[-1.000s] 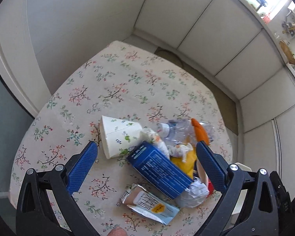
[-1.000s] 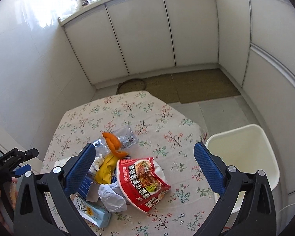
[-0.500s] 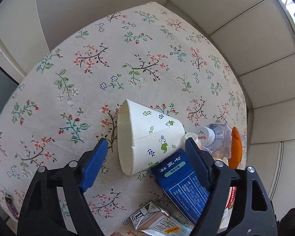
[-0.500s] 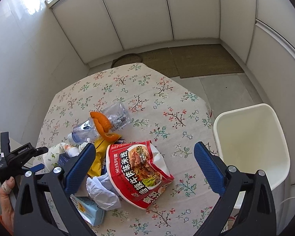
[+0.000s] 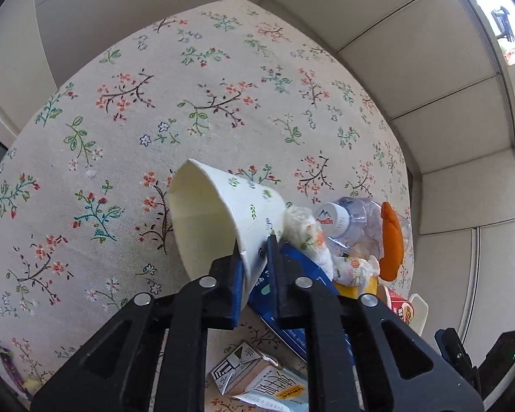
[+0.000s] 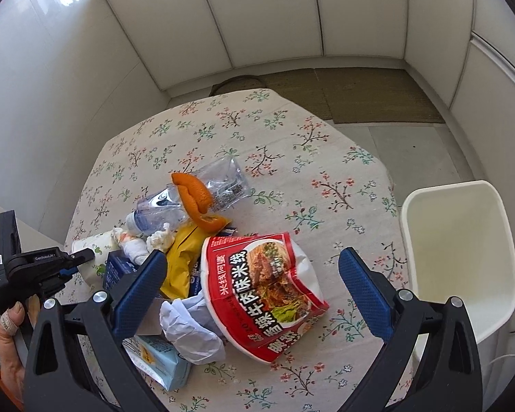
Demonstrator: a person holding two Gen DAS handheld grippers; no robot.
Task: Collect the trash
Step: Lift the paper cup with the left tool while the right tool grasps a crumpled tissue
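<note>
My left gripper (image 5: 255, 261) is shut on the wall of a white paper cup (image 5: 219, 219) with small leaf prints, which lies on its side at the left end of the trash pile; the cup also shows in the right wrist view (image 6: 92, 247). My right gripper (image 6: 250, 288) is open and empty above a red instant-noodle bowl (image 6: 264, 292). The pile holds a crushed clear bottle (image 6: 202, 189), orange peel (image 6: 195, 199), a yellow wrapper (image 6: 182, 261), a blue box (image 5: 292, 295), tissues (image 5: 312, 240) and a small drink carton (image 5: 267, 384).
A white bin (image 6: 460, 257) stands open beside the table's right edge. The floral tablecloth (image 5: 154, 103) covers the table. White cabinets (image 6: 274, 17) and a floor mat (image 6: 360, 92) lie beyond it. The left gripper shows at the right view's left edge (image 6: 75, 261).
My left gripper moved down to the paper cup and shut on its wall. My right gripper came lower over the noodle bowl and stays open.
</note>
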